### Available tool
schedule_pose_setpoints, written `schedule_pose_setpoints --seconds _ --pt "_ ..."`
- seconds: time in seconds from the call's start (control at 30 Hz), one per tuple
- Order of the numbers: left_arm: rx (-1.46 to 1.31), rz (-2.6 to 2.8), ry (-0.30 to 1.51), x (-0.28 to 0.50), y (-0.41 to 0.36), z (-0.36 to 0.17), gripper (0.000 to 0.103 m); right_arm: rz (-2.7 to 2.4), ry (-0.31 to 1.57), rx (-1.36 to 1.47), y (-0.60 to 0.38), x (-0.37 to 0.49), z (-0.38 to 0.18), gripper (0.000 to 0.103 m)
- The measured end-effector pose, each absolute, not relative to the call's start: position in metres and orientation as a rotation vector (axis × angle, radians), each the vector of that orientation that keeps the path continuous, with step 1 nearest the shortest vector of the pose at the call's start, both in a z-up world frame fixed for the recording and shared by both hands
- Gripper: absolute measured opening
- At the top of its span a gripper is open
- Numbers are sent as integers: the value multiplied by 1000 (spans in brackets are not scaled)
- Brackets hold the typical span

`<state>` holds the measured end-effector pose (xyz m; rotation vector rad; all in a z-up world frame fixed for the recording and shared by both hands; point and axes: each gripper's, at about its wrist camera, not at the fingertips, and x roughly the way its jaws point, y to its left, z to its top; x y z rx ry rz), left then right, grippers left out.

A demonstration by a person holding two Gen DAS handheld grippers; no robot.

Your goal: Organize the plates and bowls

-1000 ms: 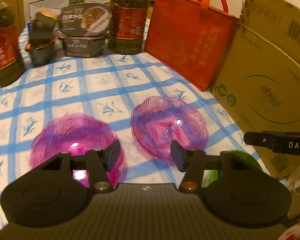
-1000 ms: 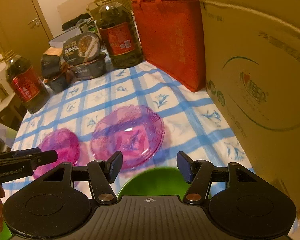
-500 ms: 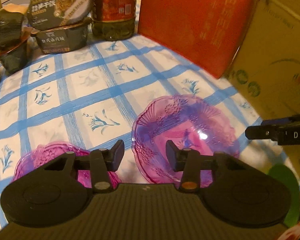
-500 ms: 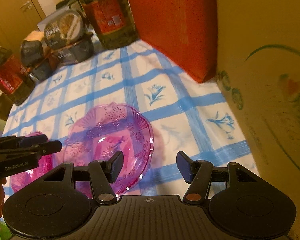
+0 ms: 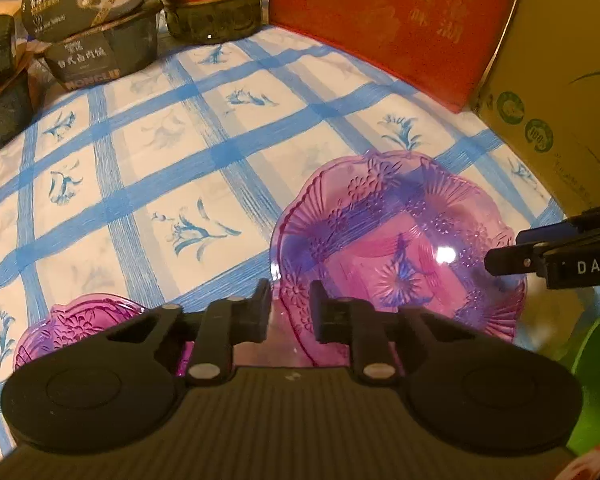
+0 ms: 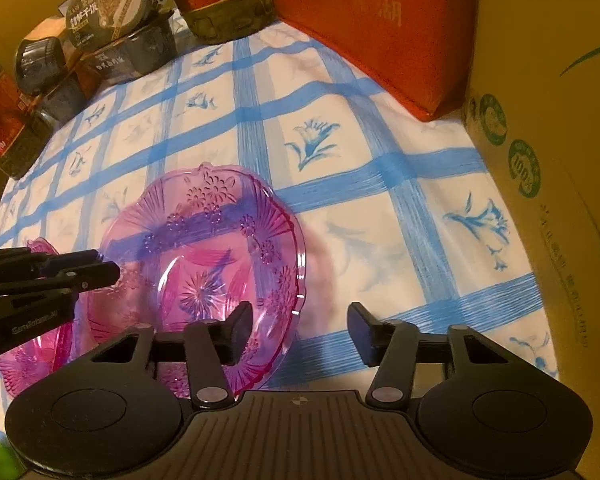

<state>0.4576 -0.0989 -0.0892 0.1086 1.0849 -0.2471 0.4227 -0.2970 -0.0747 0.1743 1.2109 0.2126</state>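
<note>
Both jaws closing around plate (image 5: pixel 400 248) rim

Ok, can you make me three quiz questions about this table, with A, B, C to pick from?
1. Where is the red bag?
A. Right beside the cardboard box
B. On the floor
C. On top of the food boxes

2. How many pink plates are on the cloth?
A. One
B. Two
C. Four

3. How is the big pink plate lying?
A. Upside down
B. Right way up, hollow side up
C. Broken in pieces

Answers:
1. A, the bag's edge meets the box at the back of the table.
2. B, there is the big pink plate and a smaller pink plate to its left.
3. B, its flower pattern and dished middle face up, all in one piece.
</note>
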Motion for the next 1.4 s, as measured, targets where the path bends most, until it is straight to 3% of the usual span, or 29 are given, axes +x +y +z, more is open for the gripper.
schedule_pose_setpoints --seconds 0.23,0.47,0.97,1.4 --pt "101 -251 1095 459 -99 -89 11 212 1218 183 -295 421 -77 13" --pt "70 -256 1078 450 -97 -74 10 203 1185 159 -294 413 -57 12" --pt "13 -177 961 393 -35 21 10 313 1078 113 -232 379 23 12" --pt "-52 -36 996 341 56 5 10 446 1112 33 -136 363 0 13"
